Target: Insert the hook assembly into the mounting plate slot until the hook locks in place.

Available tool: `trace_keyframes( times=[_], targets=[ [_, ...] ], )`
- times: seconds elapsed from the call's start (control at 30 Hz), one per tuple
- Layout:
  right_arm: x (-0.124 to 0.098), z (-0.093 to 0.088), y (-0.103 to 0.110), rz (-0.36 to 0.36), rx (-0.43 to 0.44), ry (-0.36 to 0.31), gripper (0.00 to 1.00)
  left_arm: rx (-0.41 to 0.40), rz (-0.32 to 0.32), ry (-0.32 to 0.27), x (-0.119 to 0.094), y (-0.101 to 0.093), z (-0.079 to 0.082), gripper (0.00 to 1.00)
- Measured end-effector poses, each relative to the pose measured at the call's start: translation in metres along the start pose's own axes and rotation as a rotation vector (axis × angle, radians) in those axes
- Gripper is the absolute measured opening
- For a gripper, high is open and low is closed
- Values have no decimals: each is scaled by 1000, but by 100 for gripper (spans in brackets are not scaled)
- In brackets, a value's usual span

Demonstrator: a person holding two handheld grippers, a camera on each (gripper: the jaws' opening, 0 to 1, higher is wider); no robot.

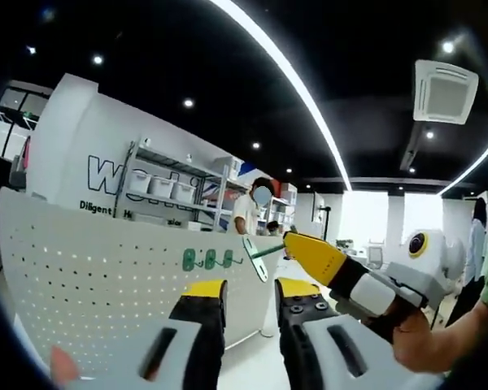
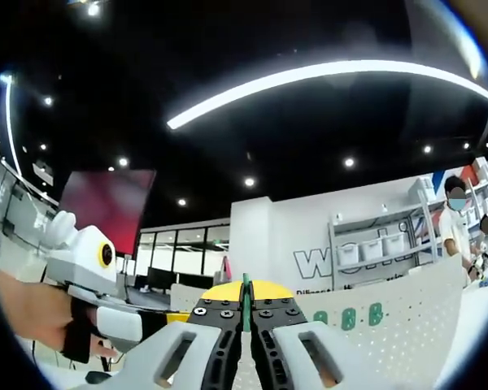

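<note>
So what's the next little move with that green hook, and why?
Probably ease the right gripper forward, bringing the hook toward the pegboard. The hook is clamped between its jaws, its plate end hanging just off the board's edge, beside the green pieces already mounted there. The left gripper is open and holds nothing.

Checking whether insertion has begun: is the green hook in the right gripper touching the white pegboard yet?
Cannot tell. In the left gripper view the green hook, shut in the right gripper, overlaps the pegboard top edge; contact or gap isn't plain.
</note>
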State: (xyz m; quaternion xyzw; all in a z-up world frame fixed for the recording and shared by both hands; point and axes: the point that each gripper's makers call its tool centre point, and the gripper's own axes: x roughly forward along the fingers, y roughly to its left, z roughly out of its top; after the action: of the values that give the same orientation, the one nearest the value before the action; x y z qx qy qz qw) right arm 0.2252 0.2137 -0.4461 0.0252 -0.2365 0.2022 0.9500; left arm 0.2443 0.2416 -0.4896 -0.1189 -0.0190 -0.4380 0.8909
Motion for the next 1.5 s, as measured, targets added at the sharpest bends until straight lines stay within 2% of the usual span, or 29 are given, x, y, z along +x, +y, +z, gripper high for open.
trace_keyframes(
  times=[0.2, 0.57, 1.03, 1.5],
  targets=[
    [0, -3, 3, 7, 6, 3, 0, -31, -21, 1, 2, -3, 0, 15],
    [-2, -5, 6, 8, 7, 8, 0, -30, -39, 15, 3, -5, -3, 5],
    [-6, -8, 8, 11, 8, 21, 0, 54, -10, 6, 1, -1, 1, 4],
    [-7, -14, 10, 18, 10, 43, 0, 96, 20, -11, 0, 4, 8, 3]
  ],
)
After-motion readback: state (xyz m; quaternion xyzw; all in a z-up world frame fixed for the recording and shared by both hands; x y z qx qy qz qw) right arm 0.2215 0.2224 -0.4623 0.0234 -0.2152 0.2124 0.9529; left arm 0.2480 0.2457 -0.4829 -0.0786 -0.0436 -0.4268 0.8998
